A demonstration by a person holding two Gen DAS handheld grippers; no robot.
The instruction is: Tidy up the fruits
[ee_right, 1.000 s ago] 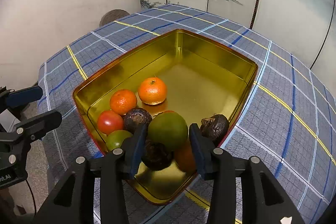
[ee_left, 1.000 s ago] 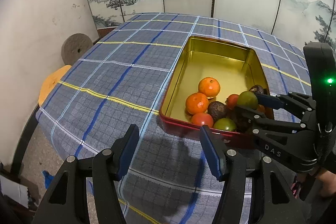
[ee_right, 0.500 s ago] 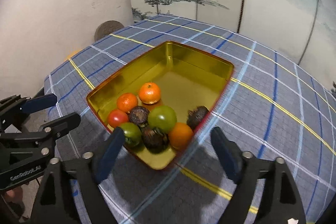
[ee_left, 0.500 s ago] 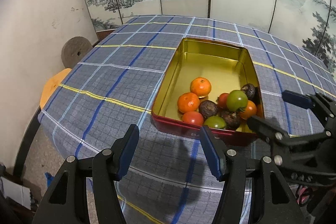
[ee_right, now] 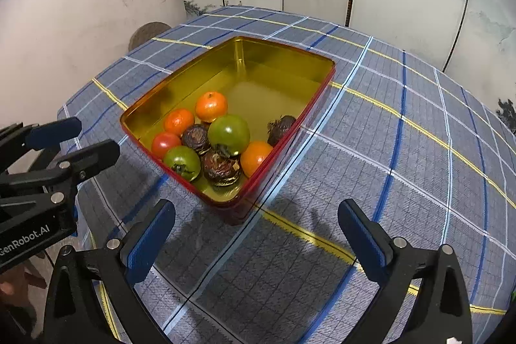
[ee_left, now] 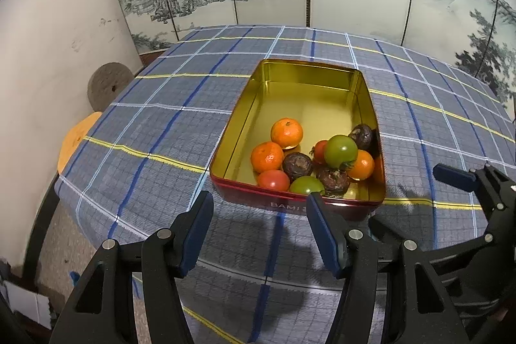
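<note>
From my left wrist camera I look down on the left gripper [ee_left: 259, 226]; its jaws stand apart with nothing between them but the checked tablecloth [ee_left: 154, 131]. Just past the fingertips sits the tin [ee_left: 245, 105], red outside and gold inside, with all the fruit crowded into its near end. I count two mandarins [ee_left: 286, 132] toward the left, a red tomato [ee_left: 273, 179] against the near wall, a green tomato [ee_left: 340, 150] riding on top of the heap, a second green one [ee_left: 306, 185] low at the front, and dark brown wrinkled fruits [ee_left: 297, 165] among them (I cannot name those with any certainty). At the right edge the right gripper [ee_left: 419, 202] reaches in beside the tin, spread wide.

From my right wrist camera the right gripper [ee_right: 256, 229] hangs over bare cloth short of the tin's near corner; its jaws are opening, far apart, and empty. The large green tomato [ee_right: 229, 134] lies in the tin on the pile, clear of both pads, touching a dark fruit [ee_right: 222, 167] below it and an orange one [ee_right: 255, 157] beside it. The left gripper [ee_right: 77, 144] shows at the left edge, apart and empty, near the tin's left corner.
</note>
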